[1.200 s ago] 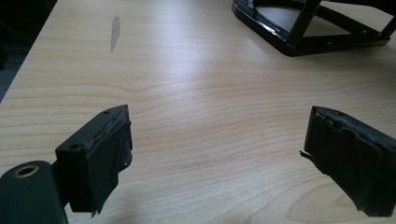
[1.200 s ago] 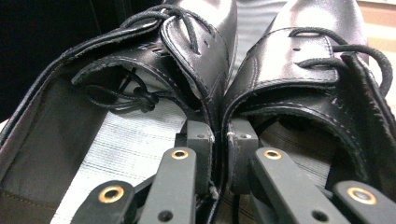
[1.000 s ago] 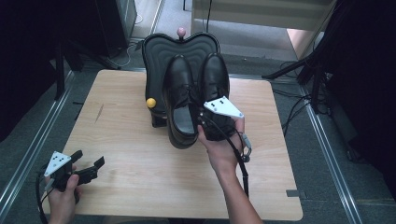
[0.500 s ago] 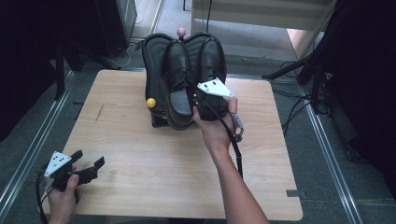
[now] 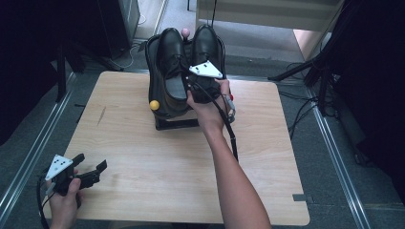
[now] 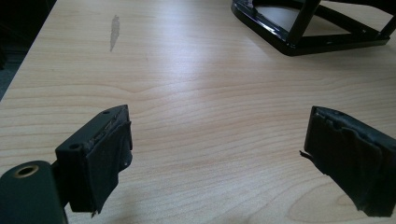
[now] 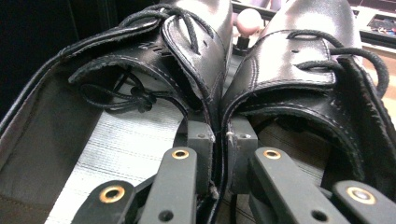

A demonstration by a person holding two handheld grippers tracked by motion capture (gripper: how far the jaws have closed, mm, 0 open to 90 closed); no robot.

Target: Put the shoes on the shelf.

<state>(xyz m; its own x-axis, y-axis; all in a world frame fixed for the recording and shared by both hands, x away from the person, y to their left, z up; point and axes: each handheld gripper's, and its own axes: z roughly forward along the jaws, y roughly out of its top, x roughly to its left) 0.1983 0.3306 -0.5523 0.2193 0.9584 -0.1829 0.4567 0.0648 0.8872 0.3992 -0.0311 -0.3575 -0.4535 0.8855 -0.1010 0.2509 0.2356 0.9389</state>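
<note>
Two black leather lace-up shoes stand side by side at the table's far edge, the left shoe and the right shoe. My right gripper is shut on the two touching inner walls of the shoes, one jaw inside each. They rest against a black stand. My left gripper hovers open over the near left corner of the wooden table, with nothing between its jaws.
A yellow knob sticks out at the stand's left and a pink knob shows behind the shoes. Dark equipment, cables and metal rails surround the table. A grey scuff marks the wood.
My right gripper has carried the pair of shoes away from me, up towards the table's far edge. The left gripper has stayed put.
</note>
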